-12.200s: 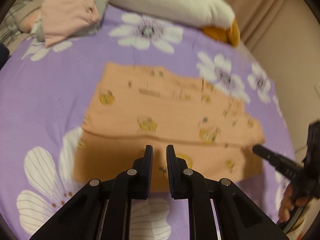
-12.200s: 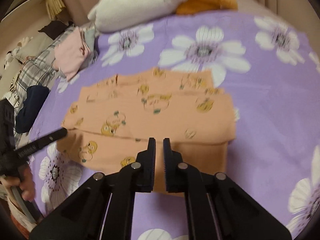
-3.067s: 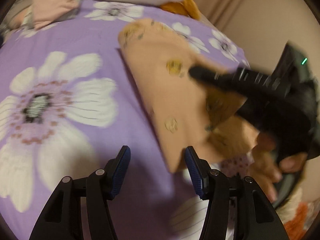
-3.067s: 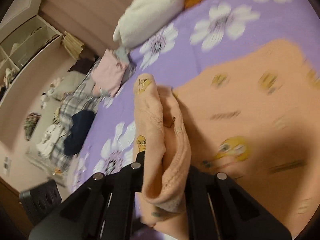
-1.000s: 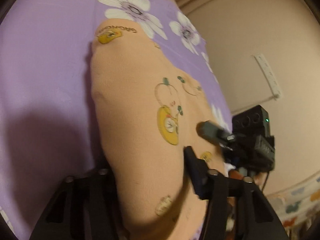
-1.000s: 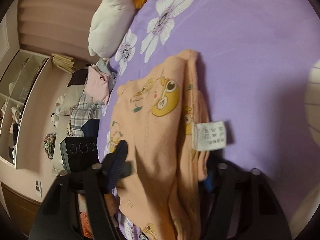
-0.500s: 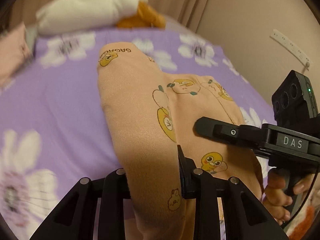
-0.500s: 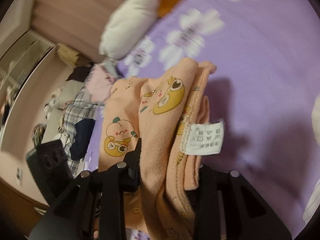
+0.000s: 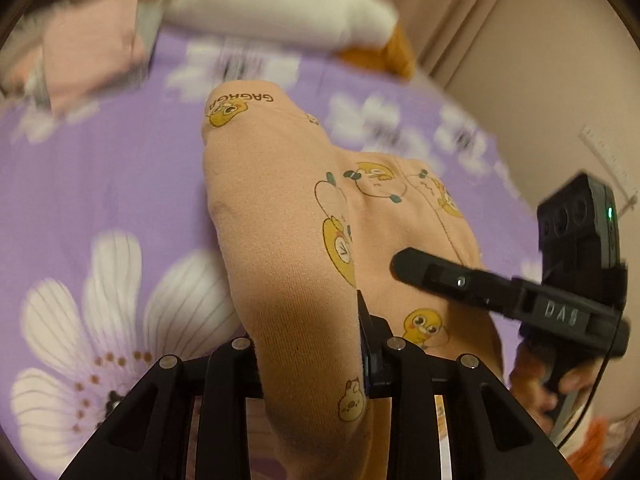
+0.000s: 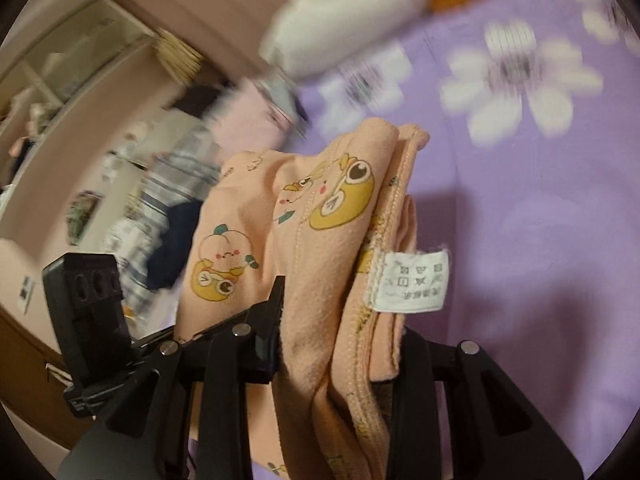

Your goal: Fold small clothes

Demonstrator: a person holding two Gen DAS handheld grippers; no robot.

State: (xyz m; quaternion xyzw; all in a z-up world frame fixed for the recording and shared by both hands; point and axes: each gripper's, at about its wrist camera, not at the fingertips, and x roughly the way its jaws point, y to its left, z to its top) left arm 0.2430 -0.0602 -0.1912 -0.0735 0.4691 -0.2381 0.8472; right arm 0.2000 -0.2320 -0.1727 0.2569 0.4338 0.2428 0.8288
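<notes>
A folded orange garment (image 9: 280, 200) printed with yellow cartoon chicks is held up above the purple bed. My left gripper (image 9: 308, 332) is shut on one end of the bundle, and the cloth hides its left finger. In the right wrist view the garment (image 10: 312, 248) shows its stacked layers and a white care label (image 10: 408, 280). My right gripper (image 10: 340, 312) is shut on that end. One finger of the right gripper (image 9: 440, 276) lies against the cloth in the left wrist view. The left gripper's camera housing (image 10: 86, 296) shows at the lower left.
The purple bedsheet (image 9: 100, 200) with white flowers lies below. A white and orange plush pillow (image 9: 272, 4) and folded pink clothes (image 9: 92, 52) sit at the far end. A pile of plaid and dark clothes (image 10: 176, 176) lies near shelves (image 10: 60, 80). A wall (image 9: 540, 60) stands to the right.
Both grippers closed tighter on the folded garment and raised it off the sheet. Both views swung up toward the pillow end of the bed, and the background is now blurred by motion.
</notes>
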